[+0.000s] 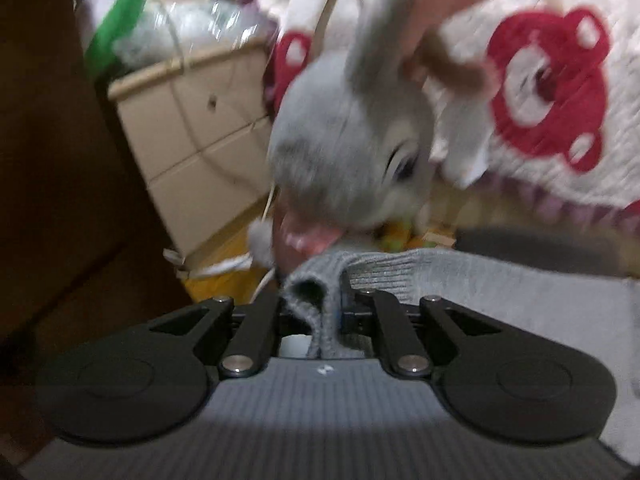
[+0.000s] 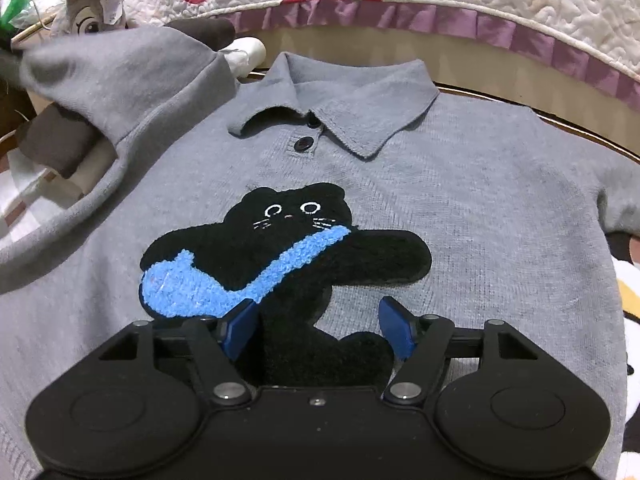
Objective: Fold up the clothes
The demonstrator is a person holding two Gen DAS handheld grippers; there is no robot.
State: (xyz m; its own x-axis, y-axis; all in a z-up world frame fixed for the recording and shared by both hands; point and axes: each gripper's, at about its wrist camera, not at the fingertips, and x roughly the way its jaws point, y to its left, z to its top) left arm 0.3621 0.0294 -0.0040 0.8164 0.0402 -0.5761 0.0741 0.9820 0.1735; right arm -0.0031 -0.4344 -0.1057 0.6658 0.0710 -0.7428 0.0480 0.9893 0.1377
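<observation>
Sleeve cuff (image 1: 316, 300) sits pinched in the closed left gripper (image 1: 310, 312), lifted off the sweater's (image 2: 460, 184) left side; the right gripper (image 2: 316, 328) hovers spread wide over the chest, holding nothing.

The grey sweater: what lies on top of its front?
On the sweater front sits a black cat patch with a blue band. The open right gripper hovers over its lower part, hiding what lies below.

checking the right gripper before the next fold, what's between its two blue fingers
In the right wrist view, the right gripper is open over the grey sweater; the lower body of the black cat patch lies between its fingers, unpinched.
</observation>
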